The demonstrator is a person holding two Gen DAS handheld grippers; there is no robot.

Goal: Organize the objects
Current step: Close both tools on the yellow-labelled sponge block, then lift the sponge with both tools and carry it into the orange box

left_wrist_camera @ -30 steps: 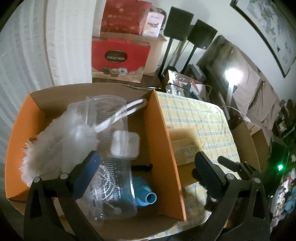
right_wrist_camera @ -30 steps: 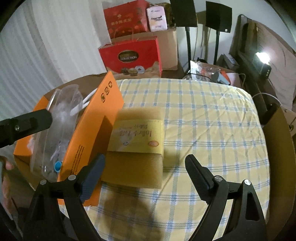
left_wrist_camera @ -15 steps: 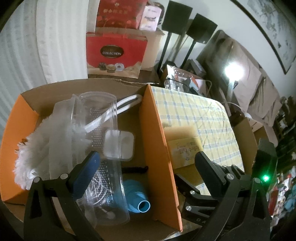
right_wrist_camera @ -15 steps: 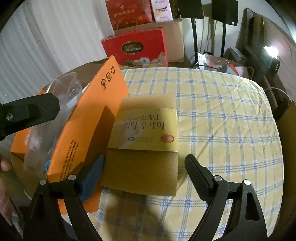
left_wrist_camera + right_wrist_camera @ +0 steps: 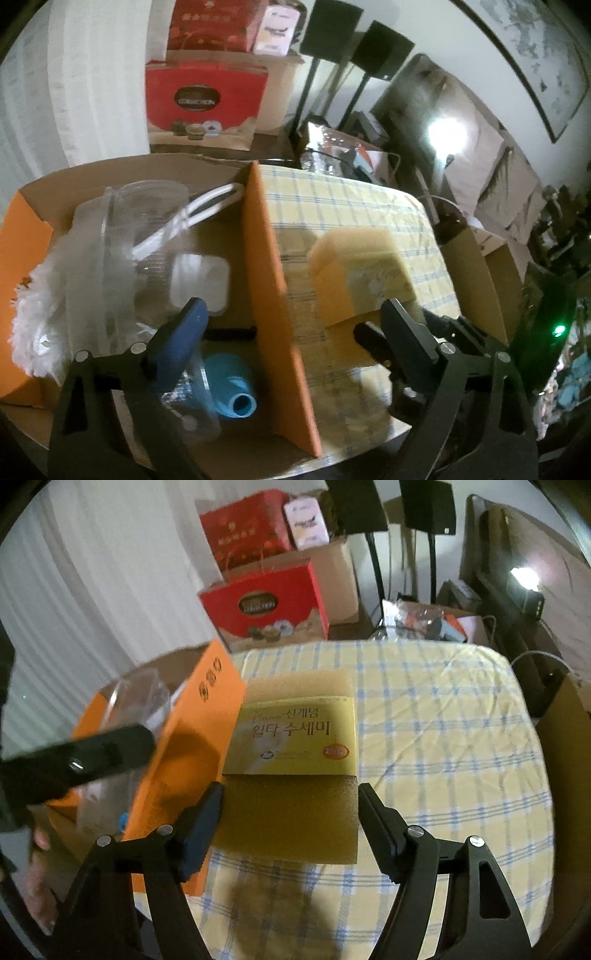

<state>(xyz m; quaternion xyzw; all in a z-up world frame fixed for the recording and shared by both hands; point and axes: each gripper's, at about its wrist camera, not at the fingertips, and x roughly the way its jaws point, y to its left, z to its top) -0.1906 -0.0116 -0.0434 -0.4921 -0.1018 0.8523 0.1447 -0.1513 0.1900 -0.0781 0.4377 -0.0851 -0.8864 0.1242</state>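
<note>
A yellow-labelled sponge pack sits between the fingers of my right gripper, which is shut on its near end. In the left wrist view the sponge pack is raised and tilted above the checked tablecloth, just right of the orange box wall. My left gripper hangs open over that wall, holding nothing. Inside the orange box lie a white fluffy duster, a clear plastic container, a small white tub and a blue tube-shaped item.
Behind the table stand a red gift bag and stacked boxes. Black speaker stands and a bright lamp are at the back right. A brown cardboard box adjoins the table's right edge. A hand shows at the lower left.
My right gripper moved forward and shut on the sponge pack. The pack has come up off the cloth and tilted. The left gripper shifted slightly and stays open.
</note>
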